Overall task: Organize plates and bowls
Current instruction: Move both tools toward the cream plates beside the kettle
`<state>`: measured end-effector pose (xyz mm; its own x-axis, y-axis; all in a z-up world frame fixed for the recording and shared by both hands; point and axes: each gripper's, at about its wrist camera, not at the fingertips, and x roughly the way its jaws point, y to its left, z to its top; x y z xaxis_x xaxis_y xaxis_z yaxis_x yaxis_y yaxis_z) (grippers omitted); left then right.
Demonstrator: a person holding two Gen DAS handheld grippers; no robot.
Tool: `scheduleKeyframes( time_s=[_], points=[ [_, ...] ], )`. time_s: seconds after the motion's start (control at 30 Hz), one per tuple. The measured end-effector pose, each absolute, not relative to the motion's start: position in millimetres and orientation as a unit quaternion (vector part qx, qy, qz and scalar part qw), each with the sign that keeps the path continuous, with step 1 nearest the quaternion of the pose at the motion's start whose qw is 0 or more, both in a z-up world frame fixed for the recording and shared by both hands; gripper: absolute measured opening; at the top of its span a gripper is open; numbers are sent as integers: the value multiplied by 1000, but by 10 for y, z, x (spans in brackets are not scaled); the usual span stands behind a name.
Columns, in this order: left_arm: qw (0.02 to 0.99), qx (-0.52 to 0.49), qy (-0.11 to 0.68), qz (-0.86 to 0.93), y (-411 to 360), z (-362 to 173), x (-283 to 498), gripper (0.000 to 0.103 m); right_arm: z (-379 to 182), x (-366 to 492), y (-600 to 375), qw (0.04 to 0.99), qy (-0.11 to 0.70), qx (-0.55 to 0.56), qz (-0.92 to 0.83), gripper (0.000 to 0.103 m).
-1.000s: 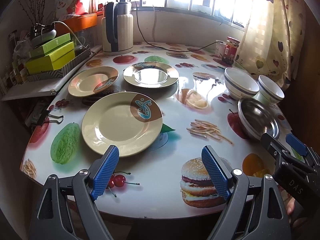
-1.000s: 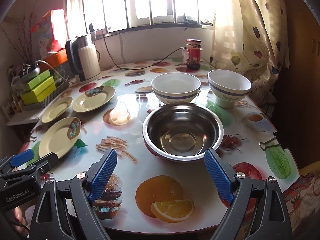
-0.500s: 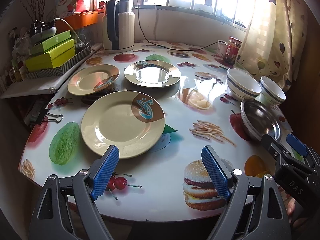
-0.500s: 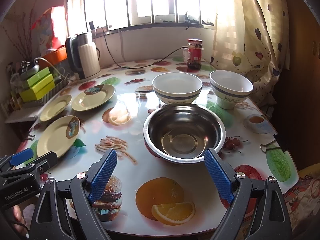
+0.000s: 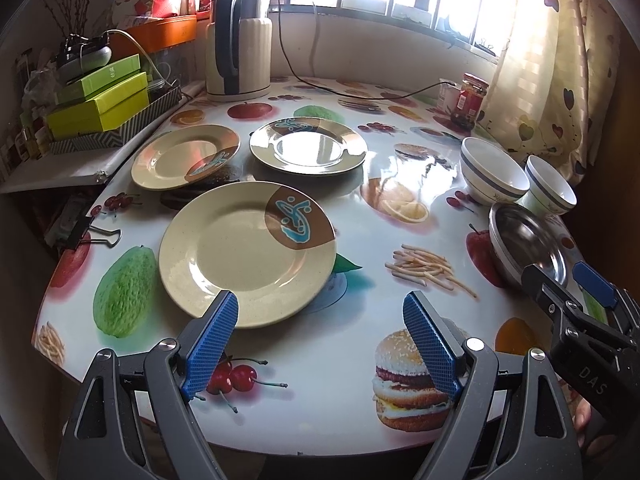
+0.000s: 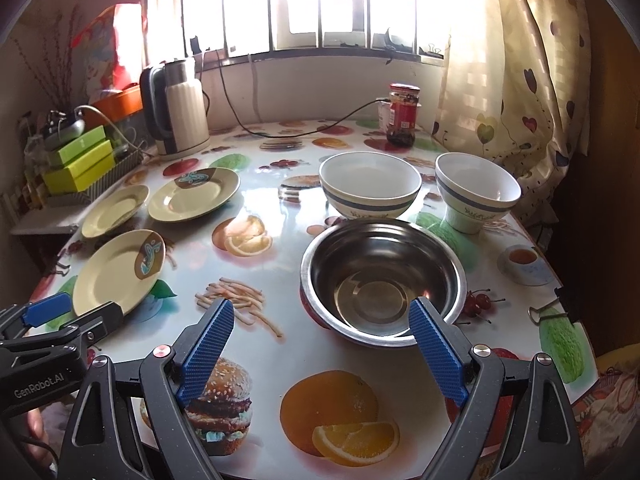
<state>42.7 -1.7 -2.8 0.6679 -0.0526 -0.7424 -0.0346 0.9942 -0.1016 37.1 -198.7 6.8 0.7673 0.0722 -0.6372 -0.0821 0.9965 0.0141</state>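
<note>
While both grippers' jaws gape wide holding nothing, steel bowl empty, two white bowls empty

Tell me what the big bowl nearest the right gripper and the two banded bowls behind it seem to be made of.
Big bowl: looks like stainless steel, polished; grey, mirror-like inside with bright glints and a thin rolled rim. The two banded bowls: probably glazed ceramic, possibly melamine; opaque white, smooth soft sheen, a blue-grey band and a small printed motif, thicker walls, the right one on a raised foot.

Daylight pours through the window, blown out white. Glare streaks the glossy table. Fisheye bends and darkens the edges.
</note>
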Motion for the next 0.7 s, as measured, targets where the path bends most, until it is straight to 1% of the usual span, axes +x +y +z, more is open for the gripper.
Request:
scheduleKeyframes(
  time_s=[0.2,0.53,0.57,0.63,0.7],
  points=[
    [913,-75,401,12,283,57,533,85,223,582,-1722,938,330,-23,102,90],
    [910,-115,391,74,1161,178,802,85,438,1128,-1118,922,336,-14,191,90],
    [910,-118,389,80,1241,181,822,82,444,1188,-1060,919,339,-10,202,89],
    [910,-125,386,89,1393,194,867,81,463,1316,-923,917,340,-9,210,85],
    [909,-128,384,100,1526,196,924,80,456,1464,-777,913,345,-13,219,84]
  ],
)
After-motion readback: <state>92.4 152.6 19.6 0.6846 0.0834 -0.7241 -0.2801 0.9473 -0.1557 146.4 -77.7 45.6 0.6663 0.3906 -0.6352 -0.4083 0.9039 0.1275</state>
